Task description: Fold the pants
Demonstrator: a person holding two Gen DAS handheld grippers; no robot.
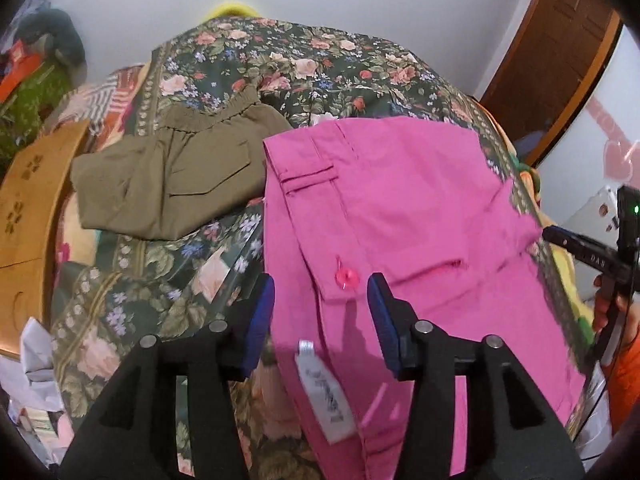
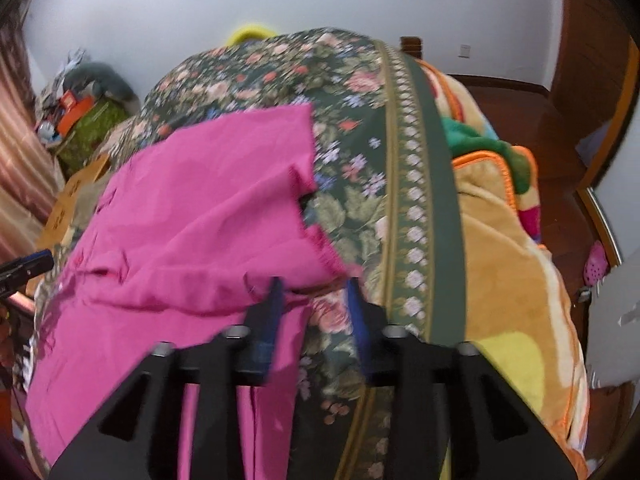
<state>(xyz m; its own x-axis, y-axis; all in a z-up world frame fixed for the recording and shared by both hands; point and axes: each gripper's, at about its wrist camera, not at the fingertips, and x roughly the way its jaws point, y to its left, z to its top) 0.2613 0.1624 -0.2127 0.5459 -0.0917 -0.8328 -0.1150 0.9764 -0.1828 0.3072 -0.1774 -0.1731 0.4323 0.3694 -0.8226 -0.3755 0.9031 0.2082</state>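
Pink pants (image 1: 400, 216) lie folded over on the floral bedspread (image 1: 248, 60), waistband with a pink button (image 1: 347, 276) and white label (image 1: 324, 392) near me. My left gripper (image 1: 321, 292) is open, its blue pads straddling the waistband edge just above the cloth. In the right wrist view the pink pants (image 2: 192, 208) fill the left half, with the leg hems (image 2: 316, 240) folded up. My right gripper (image 2: 314, 292) is open, just in front of the hem corner, holding nothing. The right gripper also shows in the left wrist view (image 1: 560, 240) at the pants' right edge.
Olive-green folded pants (image 1: 172, 172) lie on the bedspread left of the pink ones. A wooden board (image 1: 28, 200) stands at the far left. An orange and yellow blanket (image 2: 512, 280) covers the bed's right side. A wooden door (image 1: 560, 52) is at the back right.
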